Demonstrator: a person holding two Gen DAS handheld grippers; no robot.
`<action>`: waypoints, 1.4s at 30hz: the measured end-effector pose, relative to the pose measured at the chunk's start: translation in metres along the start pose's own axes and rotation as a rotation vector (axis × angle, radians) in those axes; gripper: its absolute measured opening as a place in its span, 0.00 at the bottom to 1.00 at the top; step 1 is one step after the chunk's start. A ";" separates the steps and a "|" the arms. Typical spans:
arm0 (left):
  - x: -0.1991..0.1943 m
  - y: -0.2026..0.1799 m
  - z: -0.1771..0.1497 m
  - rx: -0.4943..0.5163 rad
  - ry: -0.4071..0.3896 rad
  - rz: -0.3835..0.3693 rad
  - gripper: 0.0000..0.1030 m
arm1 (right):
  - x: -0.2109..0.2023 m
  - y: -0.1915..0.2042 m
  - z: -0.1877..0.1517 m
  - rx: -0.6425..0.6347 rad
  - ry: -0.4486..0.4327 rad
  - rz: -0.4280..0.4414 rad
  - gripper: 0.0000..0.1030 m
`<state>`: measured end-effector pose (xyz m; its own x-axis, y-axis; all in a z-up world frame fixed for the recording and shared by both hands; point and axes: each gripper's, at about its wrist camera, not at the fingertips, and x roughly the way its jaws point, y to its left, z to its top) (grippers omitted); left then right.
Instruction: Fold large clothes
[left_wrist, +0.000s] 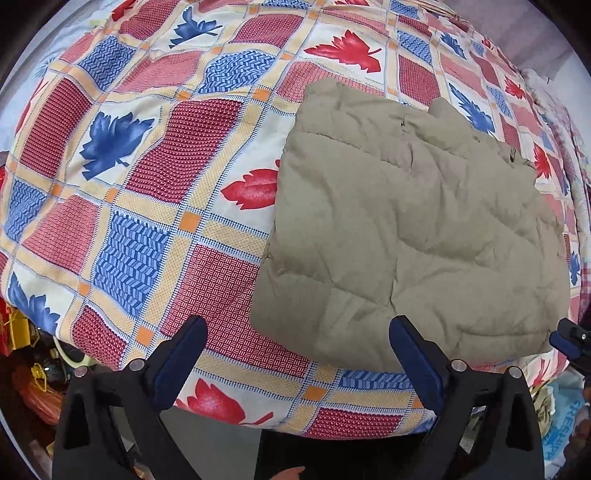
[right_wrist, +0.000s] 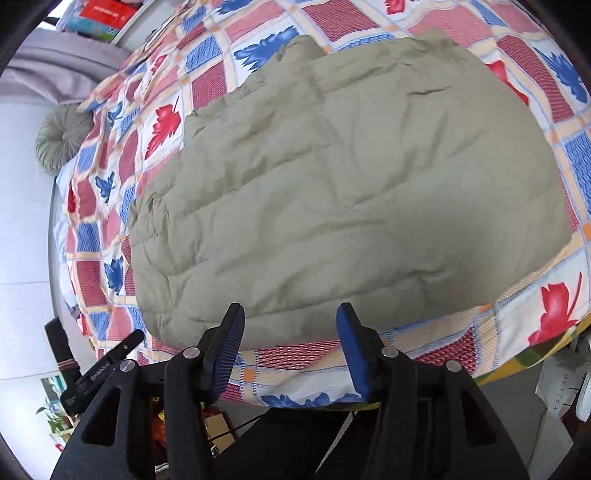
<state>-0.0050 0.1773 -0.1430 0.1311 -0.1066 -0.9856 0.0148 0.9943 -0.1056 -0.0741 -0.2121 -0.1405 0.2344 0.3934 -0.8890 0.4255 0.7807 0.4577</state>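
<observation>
Jacket (left_wrist: 413, 236): it is puffy, a dull green-brown colour, and folded into a fat, almost square bundle. Stitched lines run across it and the cloth is full of small wrinkles. It lies on a bedspread (left_wrist: 147, 177) with red and blue squares and red and blue leaves, close to the near edge of the bed. One side of the bundle looks bumpy and less neat in the right wrist view.

Above the near edge, the left gripper (left_wrist: 297, 354) has its jaws spread wide, with nothing between them. The right gripper (right_wrist: 290, 347) has its jaws partly apart and also grips nothing. A round grey-green cushion (right_wrist: 61, 142) sits at the far end of the bed.
</observation>
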 end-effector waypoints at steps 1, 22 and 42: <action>0.001 -0.002 -0.001 -0.004 -0.002 -0.006 0.99 | 0.002 0.002 0.000 -0.007 0.002 -0.004 0.58; 0.048 0.025 0.038 0.040 0.030 -0.197 0.99 | 0.050 0.037 -0.007 -0.110 0.035 -0.020 0.90; 0.137 -0.025 0.089 0.165 0.263 -0.694 0.99 | 0.076 0.033 -0.010 -0.112 0.076 0.034 0.90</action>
<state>0.1008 0.1380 -0.2634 -0.2026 -0.6833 -0.7015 0.1587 0.6840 -0.7120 -0.0509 -0.1522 -0.1929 0.1782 0.4528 -0.8736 0.3172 0.8140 0.4866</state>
